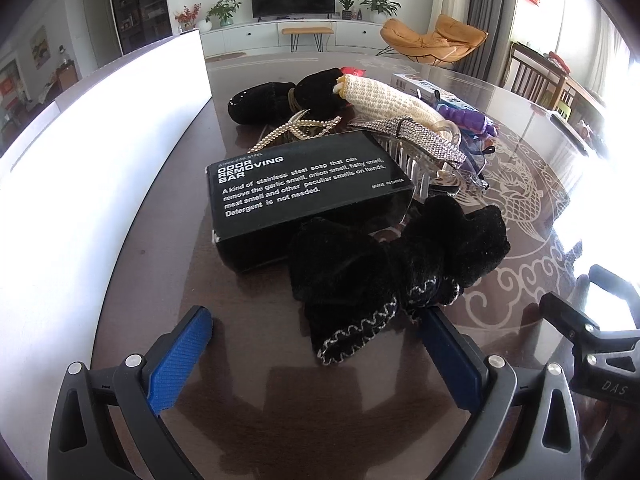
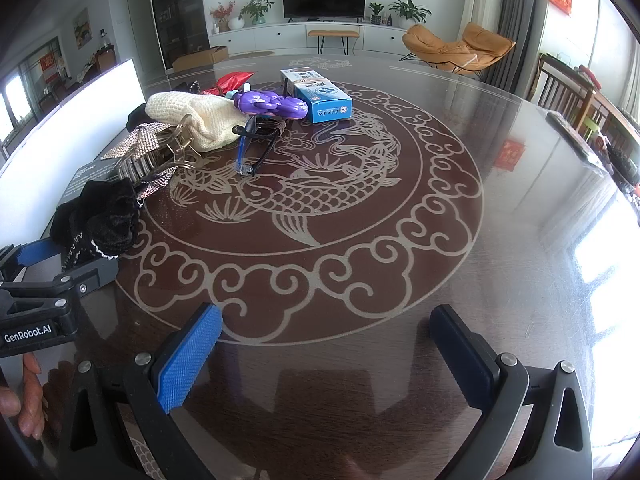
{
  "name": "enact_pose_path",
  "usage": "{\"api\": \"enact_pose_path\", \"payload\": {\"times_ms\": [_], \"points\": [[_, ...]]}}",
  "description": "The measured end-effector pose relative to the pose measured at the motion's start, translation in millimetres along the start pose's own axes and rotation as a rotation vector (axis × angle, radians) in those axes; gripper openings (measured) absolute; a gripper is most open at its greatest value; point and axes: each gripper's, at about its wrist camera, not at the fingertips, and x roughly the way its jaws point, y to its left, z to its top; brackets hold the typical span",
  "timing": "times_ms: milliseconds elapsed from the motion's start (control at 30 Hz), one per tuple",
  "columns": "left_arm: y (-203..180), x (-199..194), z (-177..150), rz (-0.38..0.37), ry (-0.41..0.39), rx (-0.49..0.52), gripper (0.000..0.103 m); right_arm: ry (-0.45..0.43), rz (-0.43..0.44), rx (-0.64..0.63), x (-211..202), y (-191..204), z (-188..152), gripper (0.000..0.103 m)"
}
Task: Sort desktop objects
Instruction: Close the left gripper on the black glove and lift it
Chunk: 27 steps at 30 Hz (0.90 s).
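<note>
A black velvet bow (image 1: 384, 264) with silver trim lies just ahead of my left gripper (image 1: 316, 332), which is open with the bow's lower edge between its fingers. Behind the bow sits a black "odor removing bar" box (image 1: 304, 184). Further back lie a rhinestone hair clip (image 1: 416, 136), a pearl clip (image 1: 296, 128), a cream knit pouch (image 1: 384, 96), a second black bow (image 1: 288, 96) and a purple toy (image 1: 468, 118). My right gripper (image 2: 326, 328) is open over bare table. From it I see glasses (image 2: 256, 144), the purple toy (image 2: 272, 106) and a blue box (image 2: 326, 102).
A tall white bin wall (image 1: 100, 152) runs along the left of the pile. The round glass table (image 2: 500, 240) carries a fish pattern. Chairs stand at the far right edge. A hand (image 2: 28, 396) holds the left gripper's handle.
</note>
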Motion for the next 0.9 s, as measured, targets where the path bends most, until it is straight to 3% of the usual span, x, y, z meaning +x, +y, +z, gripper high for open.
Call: {"api": "enact_pose_path", "payload": {"times_ms": [100, 333, 500, 767, 900], "points": [[14, -12, -8, -0.067, -0.052, -0.028, 0.103, 0.0, 0.0, 0.0, 0, 0, 0, 0.103], [9, -26, -15, -0.064, -0.127, 0.015, 0.103, 0.0, 0.0, 0.0, 0, 0, 0, 0.103], [3, -30, -16, -0.06, -0.138, 0.064, 0.103, 0.0, 0.0, 0.0, 0, 0, 0, 0.103], [-17, -25, 2, -0.199, -0.149, 0.204, 0.103, 0.0, 0.0, 0.0, 0, 0, 0, 0.103], [-24, -9, 15, -0.231, -0.099, 0.226, 0.103, 0.0, 0.0, 0.0, 0, 0, 0, 0.103]]}}
